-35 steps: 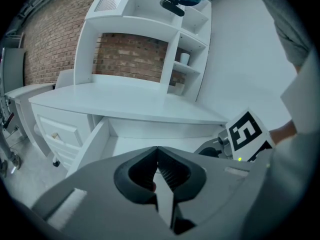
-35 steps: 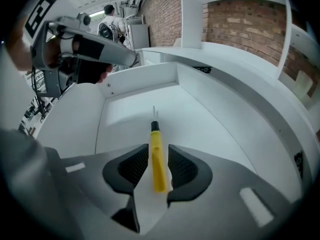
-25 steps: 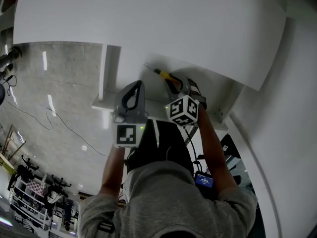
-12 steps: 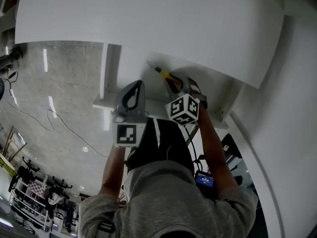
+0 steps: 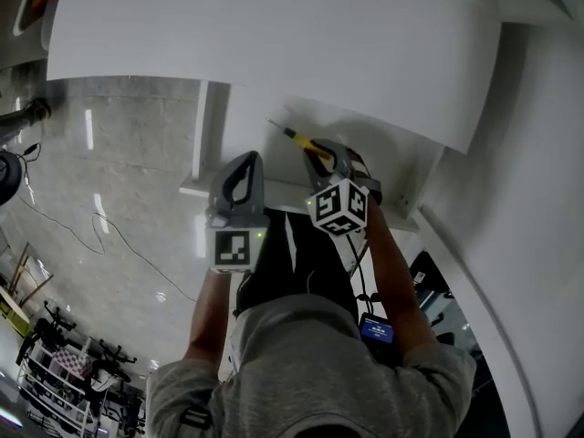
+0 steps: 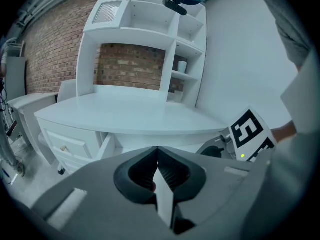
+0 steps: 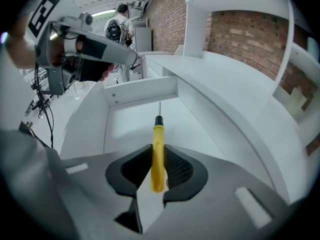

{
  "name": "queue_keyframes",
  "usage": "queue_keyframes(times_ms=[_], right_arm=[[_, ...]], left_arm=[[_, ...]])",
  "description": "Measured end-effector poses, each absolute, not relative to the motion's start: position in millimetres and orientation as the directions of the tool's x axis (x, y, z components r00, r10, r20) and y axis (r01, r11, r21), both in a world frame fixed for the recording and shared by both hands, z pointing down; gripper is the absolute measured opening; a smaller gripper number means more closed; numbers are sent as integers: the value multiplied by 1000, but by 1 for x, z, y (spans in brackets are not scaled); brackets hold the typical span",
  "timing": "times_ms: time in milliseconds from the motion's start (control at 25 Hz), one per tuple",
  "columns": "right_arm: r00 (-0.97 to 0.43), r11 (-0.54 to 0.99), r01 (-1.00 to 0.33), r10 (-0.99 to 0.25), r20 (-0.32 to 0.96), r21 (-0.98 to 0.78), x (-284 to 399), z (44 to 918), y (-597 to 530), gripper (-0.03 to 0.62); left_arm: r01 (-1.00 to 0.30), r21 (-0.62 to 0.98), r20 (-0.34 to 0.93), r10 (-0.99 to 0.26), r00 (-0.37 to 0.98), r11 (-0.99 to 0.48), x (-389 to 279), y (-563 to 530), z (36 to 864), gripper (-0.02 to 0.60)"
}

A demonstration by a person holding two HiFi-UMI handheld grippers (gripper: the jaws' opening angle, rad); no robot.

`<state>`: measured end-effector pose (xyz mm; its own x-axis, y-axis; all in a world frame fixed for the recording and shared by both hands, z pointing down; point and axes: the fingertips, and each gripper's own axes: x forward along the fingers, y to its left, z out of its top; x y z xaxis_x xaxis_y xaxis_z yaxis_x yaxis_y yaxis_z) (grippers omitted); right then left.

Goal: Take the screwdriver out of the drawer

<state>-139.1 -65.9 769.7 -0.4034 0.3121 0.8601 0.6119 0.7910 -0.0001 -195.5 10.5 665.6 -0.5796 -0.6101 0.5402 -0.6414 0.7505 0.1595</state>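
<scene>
The screwdriver (image 7: pixel 158 149) has a yellow handle and a thin metal shaft pointing away from me. My right gripper (image 7: pixel 159 154) is shut on its handle, above the white floor of the open drawer (image 7: pixel 130 124). In the head view the screwdriver (image 5: pixel 299 138) sticks out ahead of the right gripper (image 5: pixel 321 156) over the drawer (image 5: pixel 265 121). My left gripper (image 5: pixel 245 161) hangs over the drawer's front edge, left of the right one. Its jaws (image 6: pixel 157 151) are shut with nothing between them.
The white desk top (image 5: pixel 274 53) overhangs the drawer's back. A hutch with shelves (image 6: pixel 150 29) stands on the desk against a brick wall. Cables lie on the grey floor (image 5: pixel 91 226) at the left. A person (image 7: pixel 120 26) stands far off.
Both grippers have risen a little above the drawer. The right one carries the screwdriver up with it.
</scene>
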Motion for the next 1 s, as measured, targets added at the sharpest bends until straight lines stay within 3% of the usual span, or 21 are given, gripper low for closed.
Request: queue_keyframes(times_ms=[1000], right_arm=[[-725,920,365,187,662,140,-156,564,-92,77]], left_arm=[[-760,-10,357,-708,-610,650,-203,-2,506,12]])
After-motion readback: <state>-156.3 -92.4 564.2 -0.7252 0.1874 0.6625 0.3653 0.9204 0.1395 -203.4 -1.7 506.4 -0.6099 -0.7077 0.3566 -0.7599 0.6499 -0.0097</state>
